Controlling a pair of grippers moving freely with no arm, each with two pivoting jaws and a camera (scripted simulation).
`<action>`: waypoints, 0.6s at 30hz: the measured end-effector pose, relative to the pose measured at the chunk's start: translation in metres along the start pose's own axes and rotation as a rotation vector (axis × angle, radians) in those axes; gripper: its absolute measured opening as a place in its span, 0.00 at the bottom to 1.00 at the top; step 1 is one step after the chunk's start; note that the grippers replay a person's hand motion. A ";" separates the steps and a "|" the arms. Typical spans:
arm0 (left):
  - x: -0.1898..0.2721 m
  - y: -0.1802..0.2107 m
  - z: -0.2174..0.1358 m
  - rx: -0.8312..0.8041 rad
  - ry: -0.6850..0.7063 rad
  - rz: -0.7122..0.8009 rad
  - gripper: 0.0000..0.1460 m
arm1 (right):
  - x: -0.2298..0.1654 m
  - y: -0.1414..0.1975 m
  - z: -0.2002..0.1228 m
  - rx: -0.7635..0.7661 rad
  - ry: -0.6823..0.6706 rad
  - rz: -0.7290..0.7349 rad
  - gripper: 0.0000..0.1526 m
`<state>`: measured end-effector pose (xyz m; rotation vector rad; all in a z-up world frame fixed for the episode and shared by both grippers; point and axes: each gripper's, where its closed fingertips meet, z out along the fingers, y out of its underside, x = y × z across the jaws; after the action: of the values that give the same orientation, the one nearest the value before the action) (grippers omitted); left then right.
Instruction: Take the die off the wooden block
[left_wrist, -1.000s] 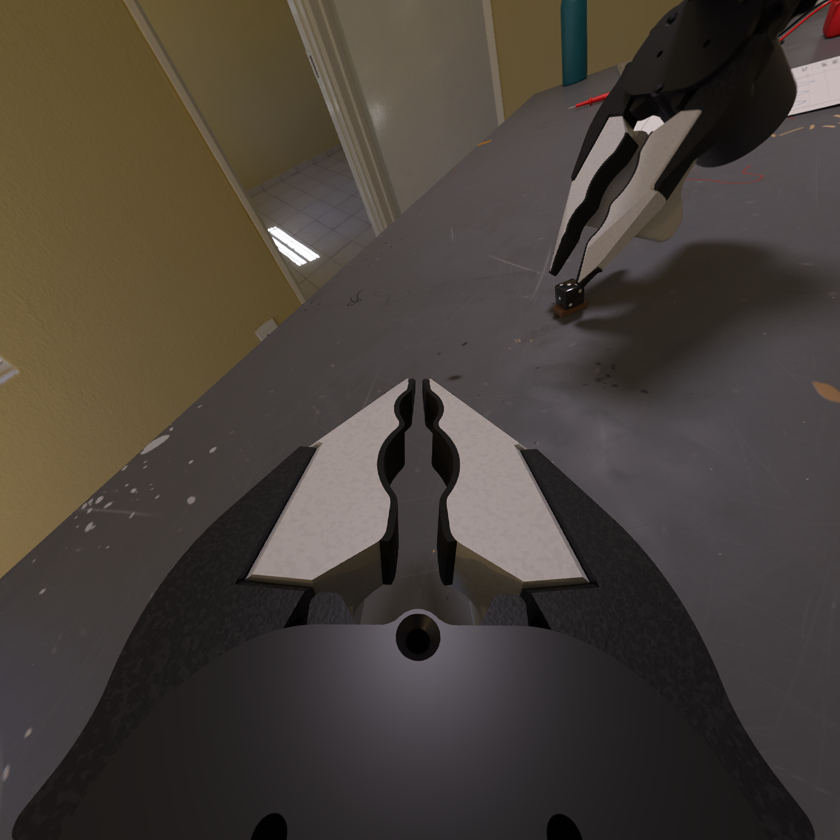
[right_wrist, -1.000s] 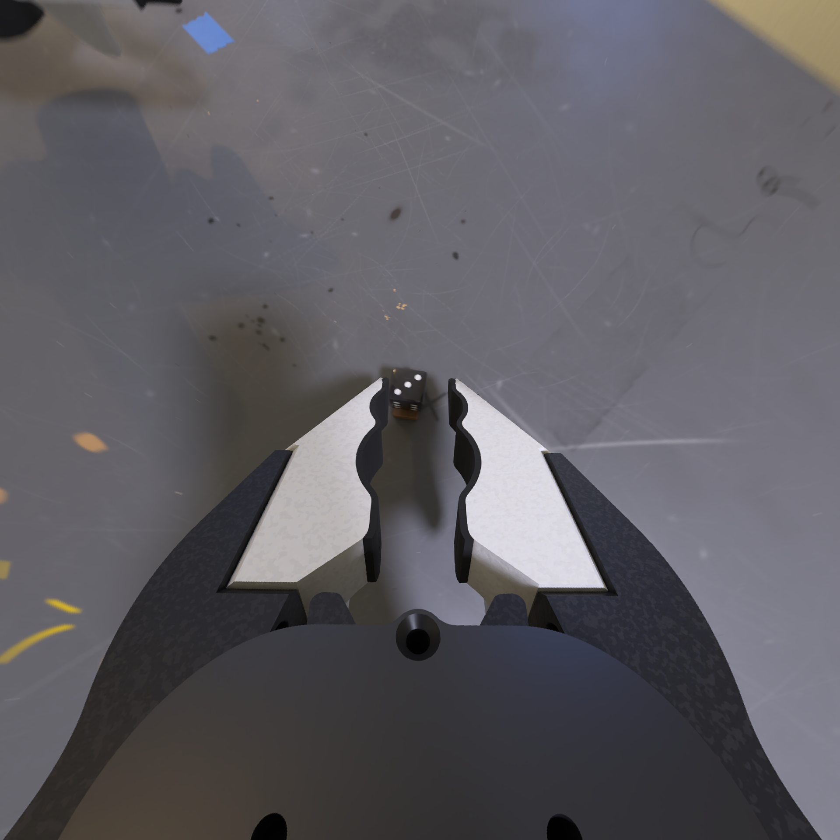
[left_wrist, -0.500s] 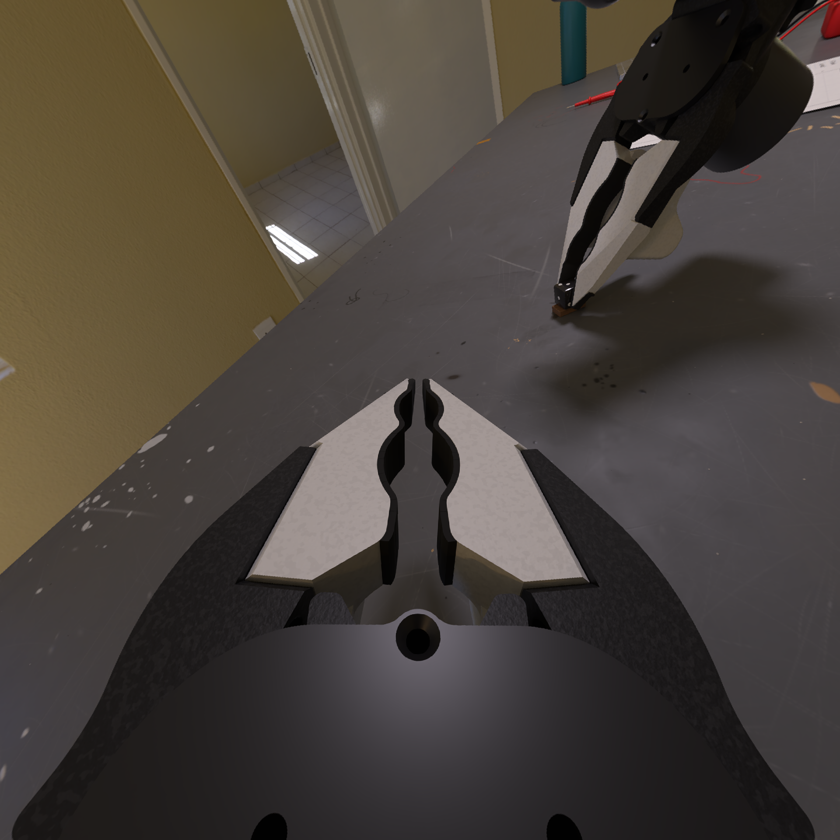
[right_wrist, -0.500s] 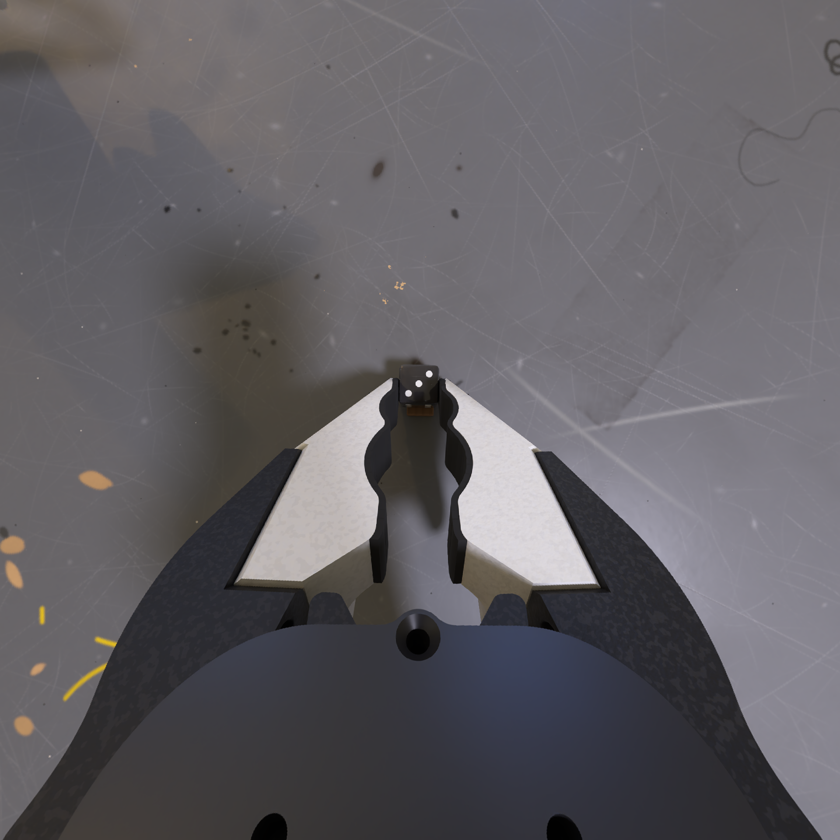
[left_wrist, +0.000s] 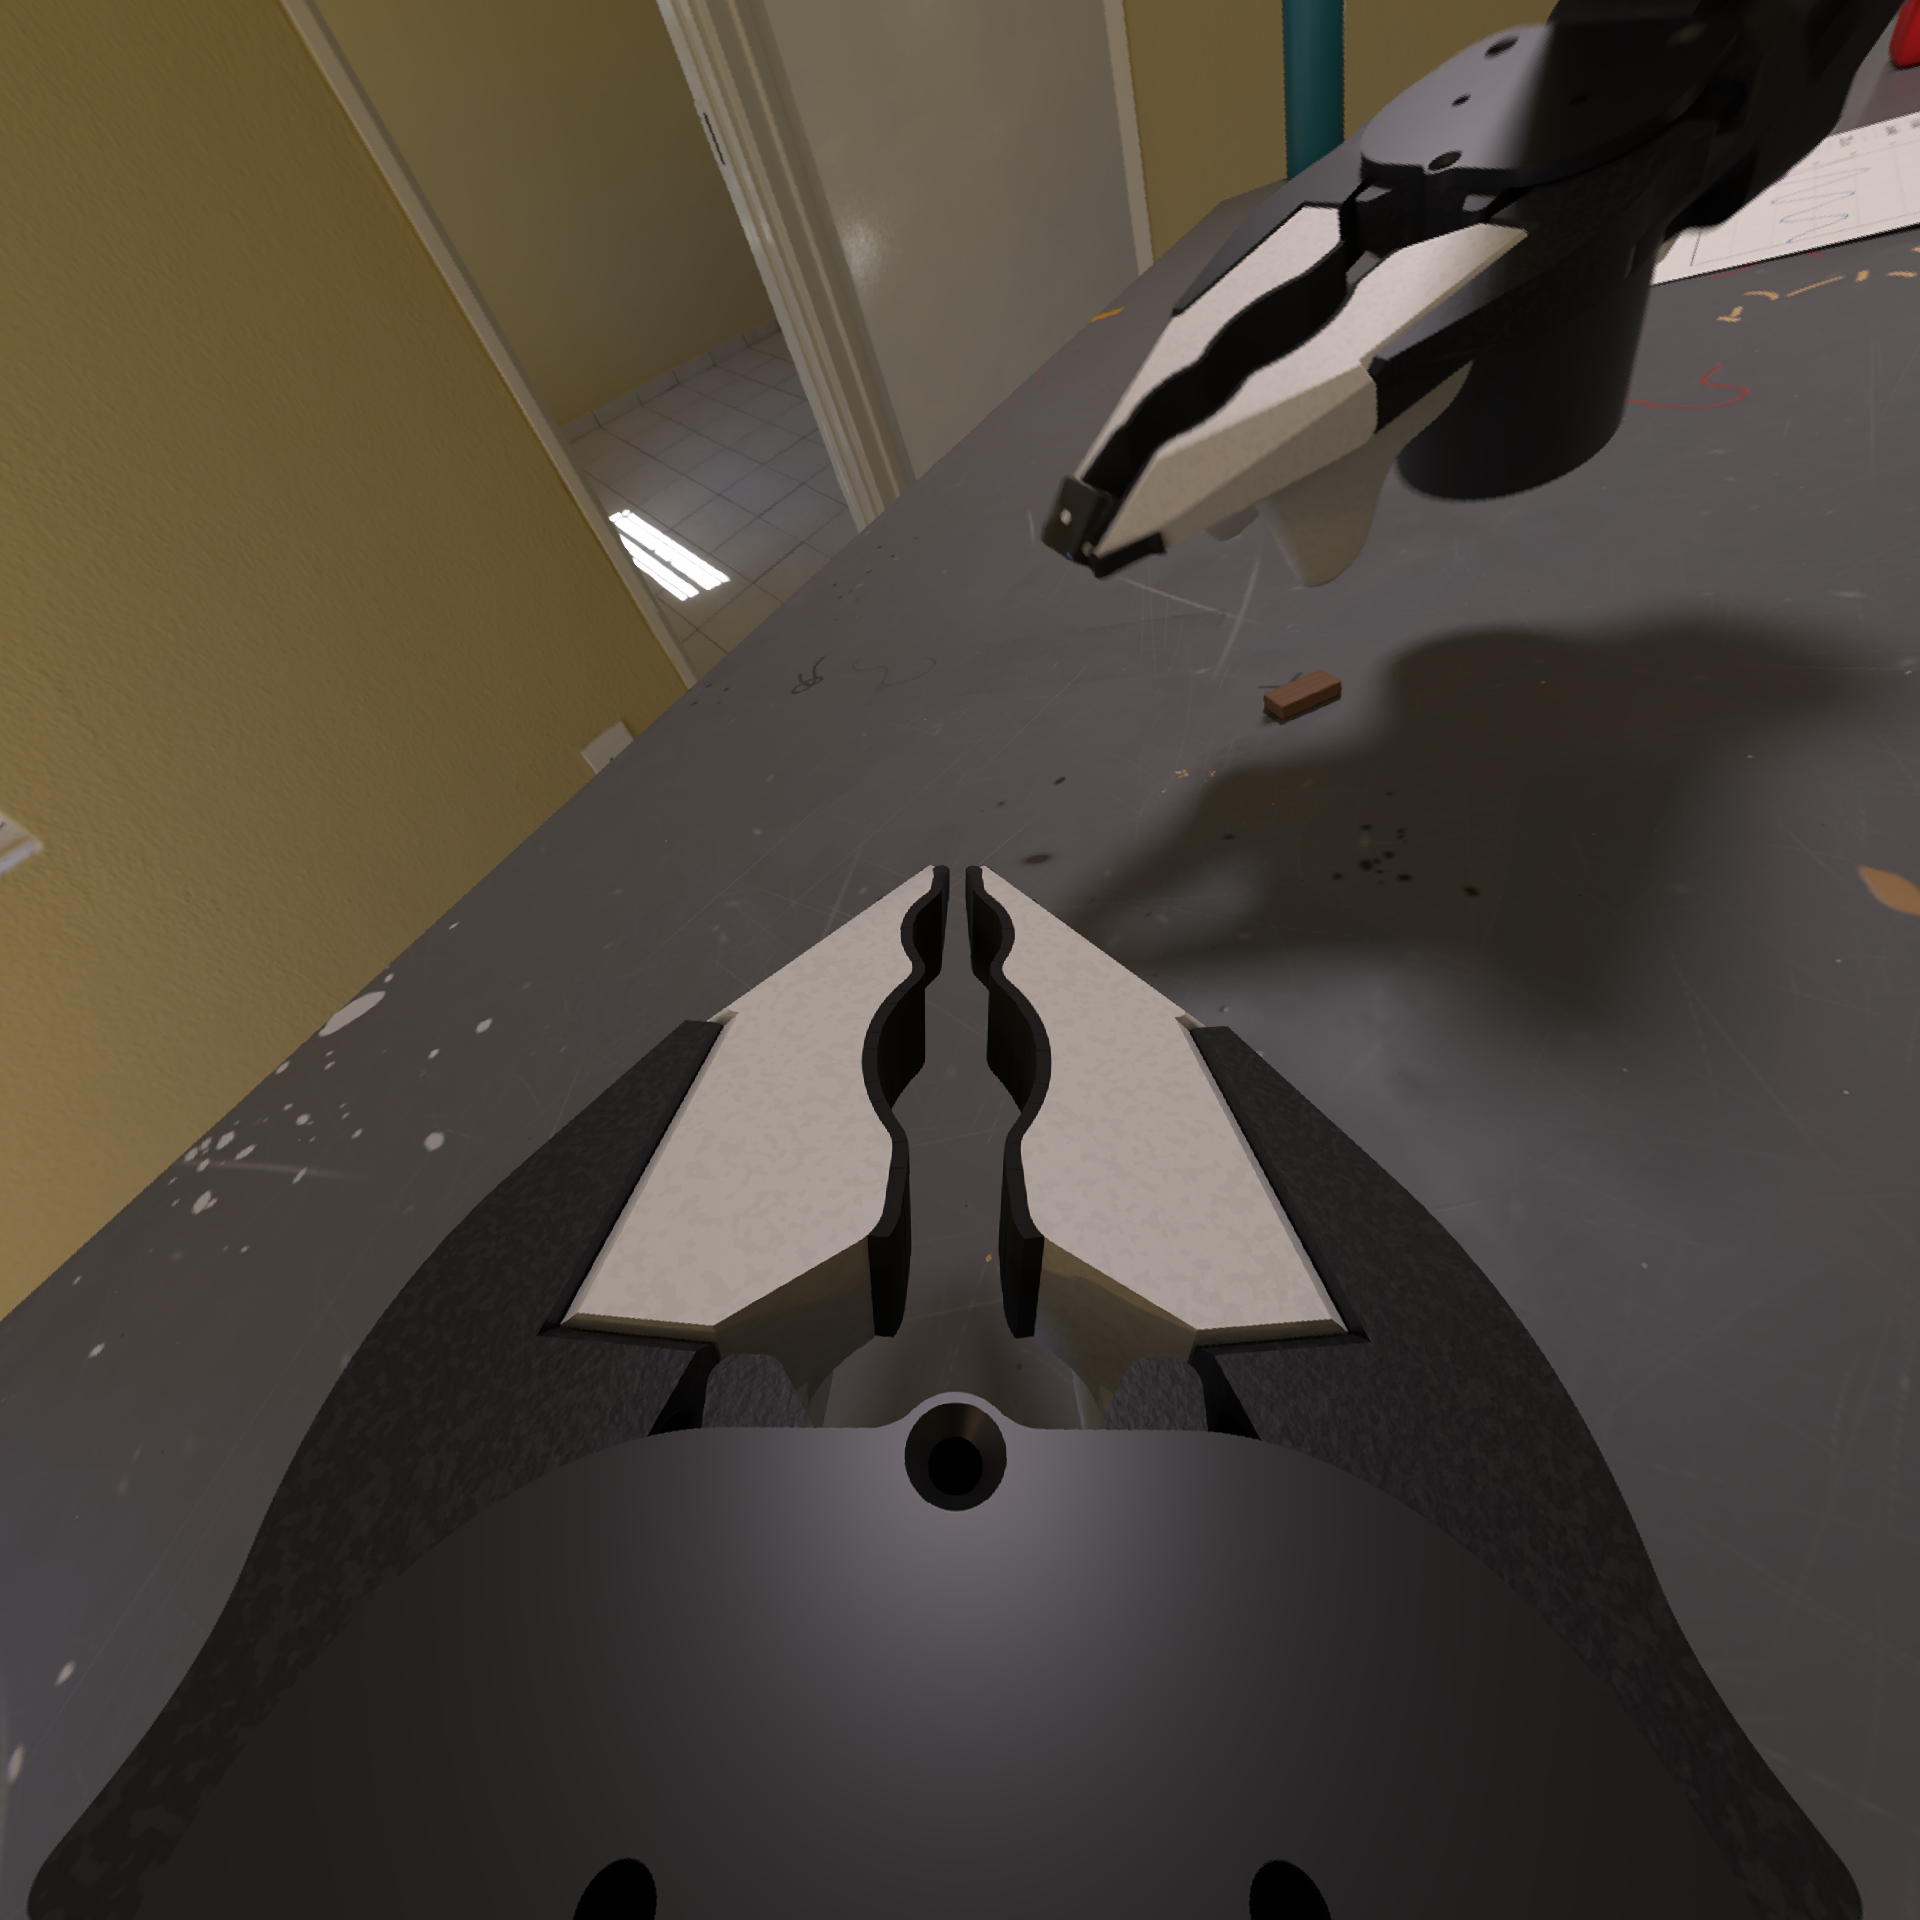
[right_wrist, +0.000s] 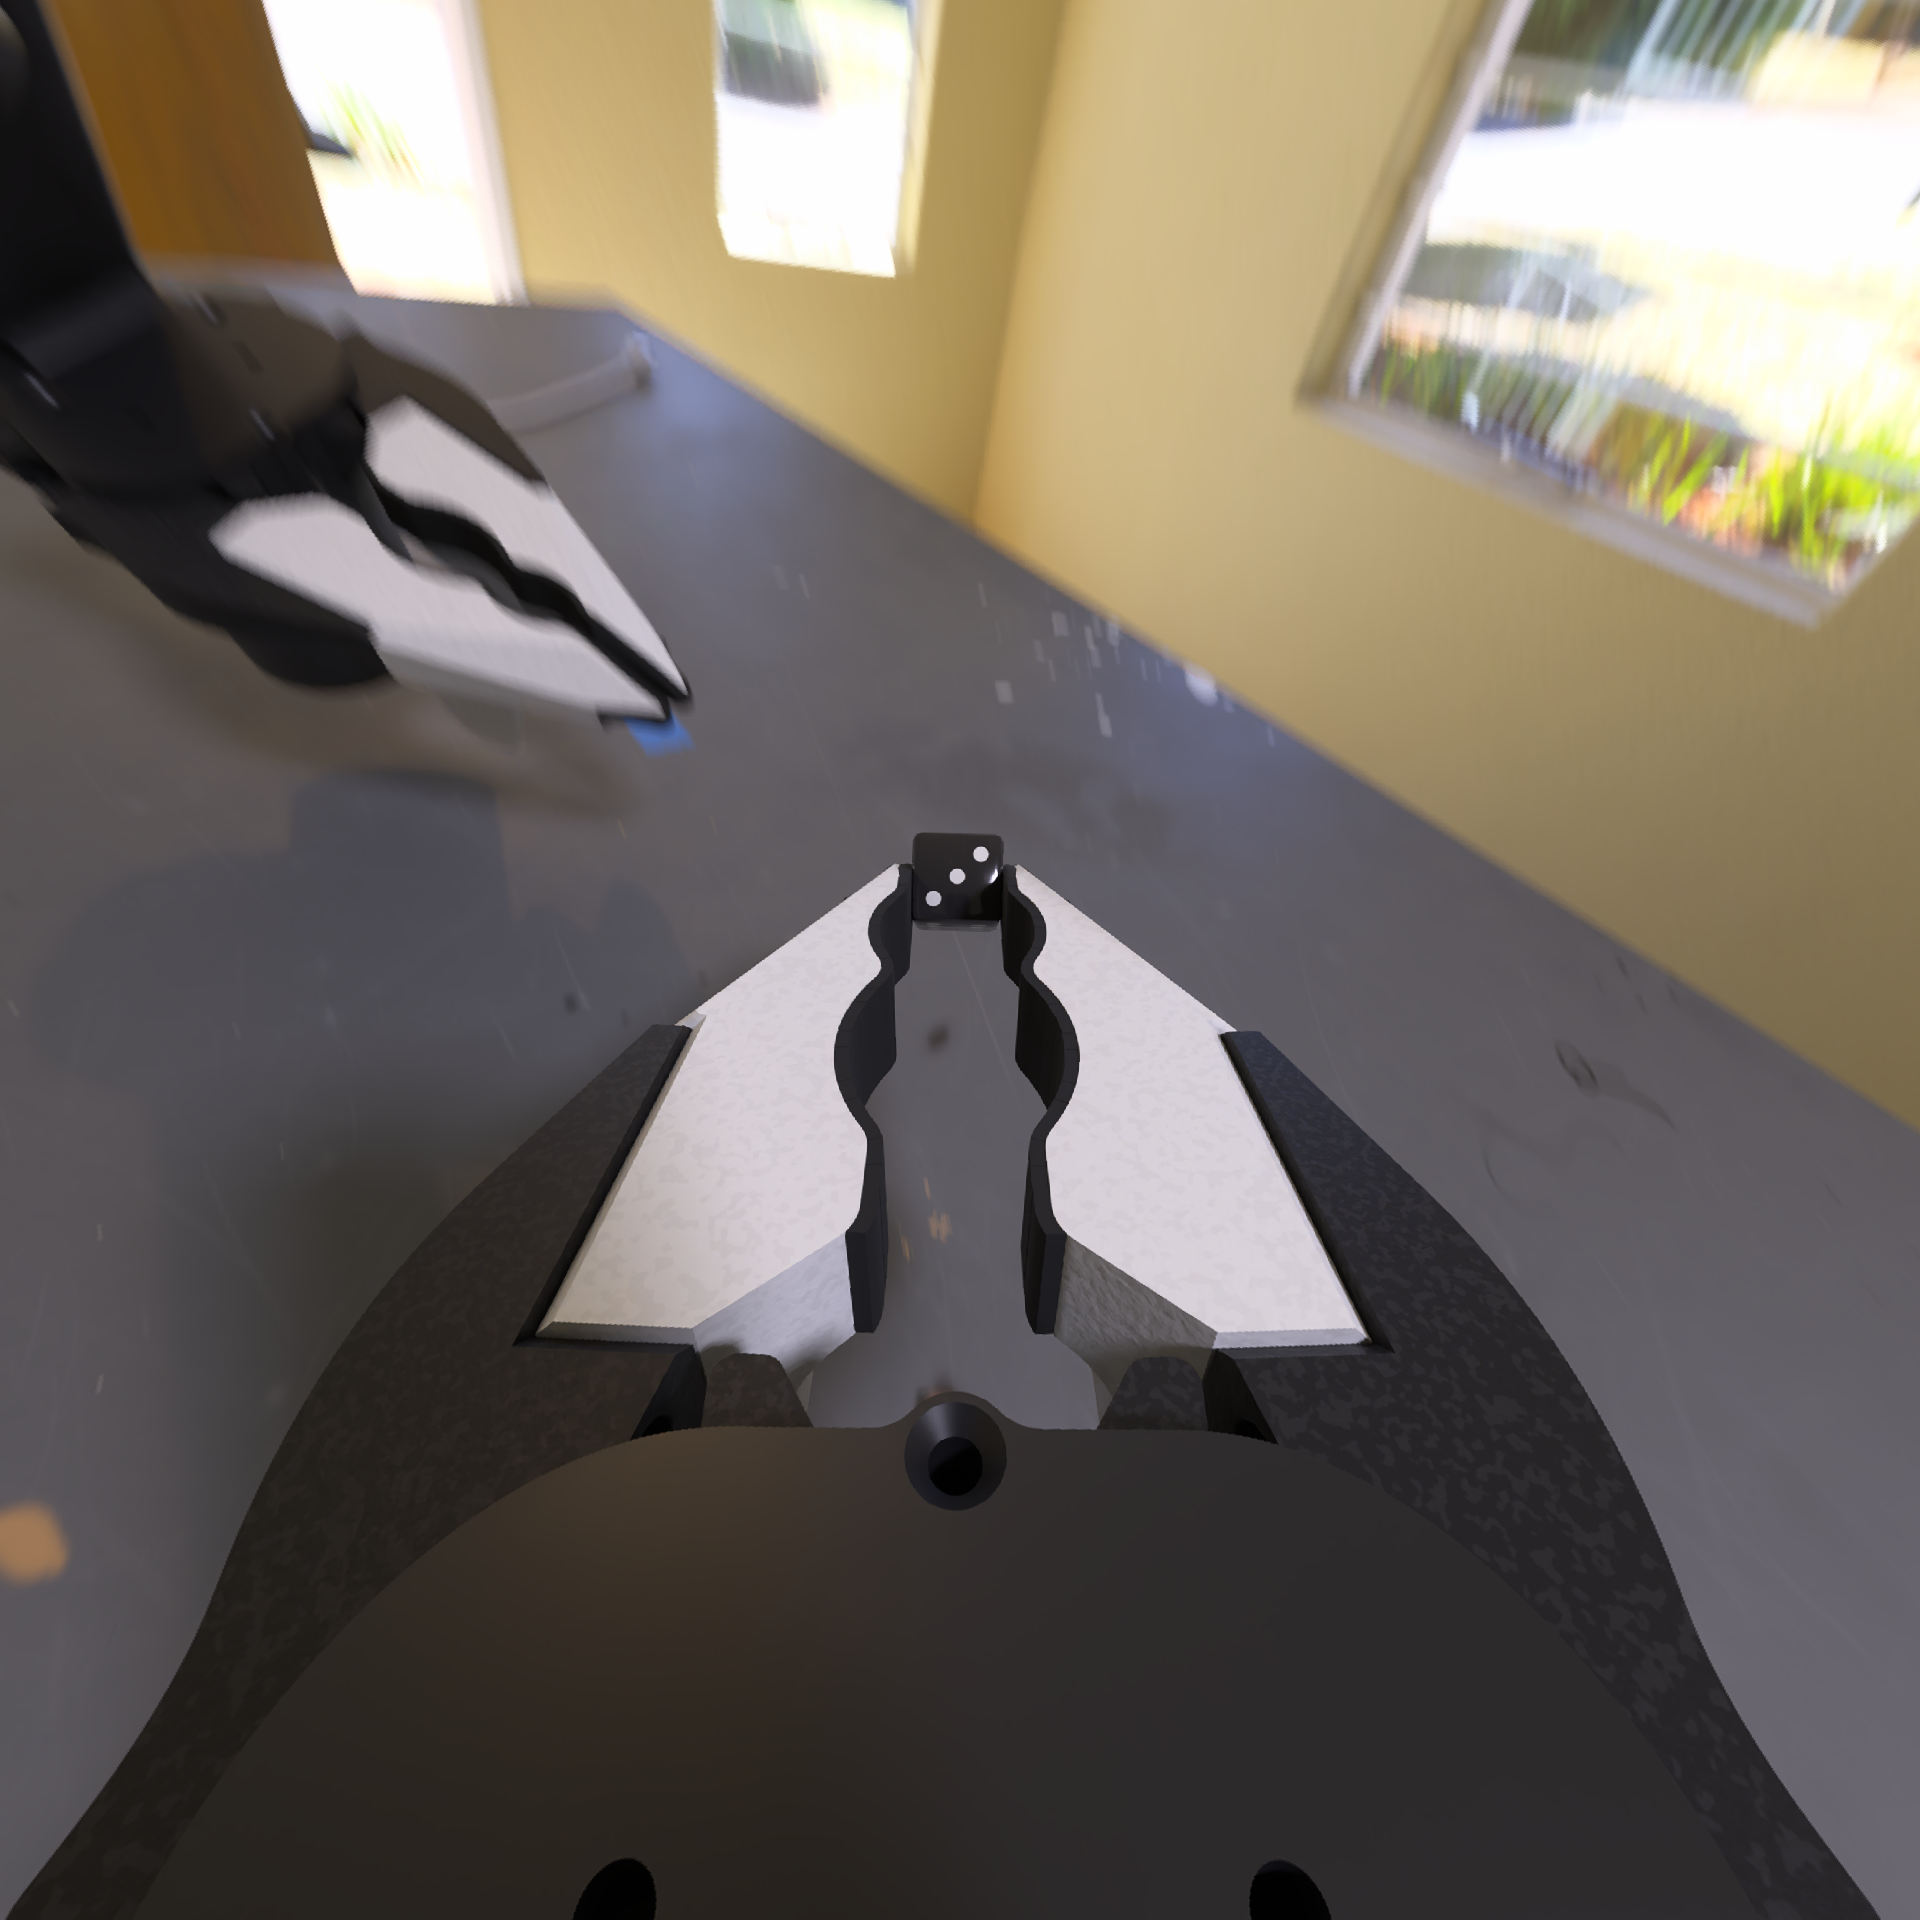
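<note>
My right gripper (right_wrist: 957, 883) is shut on the black die (right_wrist: 957, 876), which has white pips and sits between its fingertips. In the left wrist view the right gripper (left_wrist: 1091, 535) holds the die (left_wrist: 1073, 516) in the air, well above the dark table. The small brown wooden block (left_wrist: 1301, 694) lies bare on the table, below and to the right of the held die. My left gripper (left_wrist: 956, 878) is shut and empty, low over the table, nearer than the block. It also shows in the right wrist view (right_wrist: 665, 698) at the left, blurred.
The dark grey table (left_wrist: 1558, 1143) is scratched and paint-flecked. Its left edge runs along a yellow wall with an open doorway (left_wrist: 727, 416). A teal post (left_wrist: 1311, 83) and a white sheet (left_wrist: 1808, 218) are at the far end. A blue tape patch (right_wrist: 660, 738) lies by the left gripper.
My right gripper closed on the die, then lifted it off the wooden block and swung up and to the left. The block stays on the table. The left gripper has not moved.
</note>
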<state>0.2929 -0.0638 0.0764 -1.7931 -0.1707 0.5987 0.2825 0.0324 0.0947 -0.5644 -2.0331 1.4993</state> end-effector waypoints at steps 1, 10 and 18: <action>0.000 0.000 0.000 0.000 -0.002 0.000 0.02 | -0.003 -0.010 0.004 0.087 -0.021 0.008 0.11; -0.008 0.000 -0.004 0.002 -0.050 -0.009 0.02 | -0.020 -0.043 0.028 0.375 -0.070 -0.030 0.11; -0.009 0.000 -0.006 0.006 -0.036 -0.047 0.02 | -0.024 -0.047 0.034 0.408 -0.160 -0.099 0.11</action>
<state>0.2882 -0.0724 0.0804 -1.7680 -0.2345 0.5977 0.2783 -0.0209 0.1271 -0.1830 -1.7624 1.8786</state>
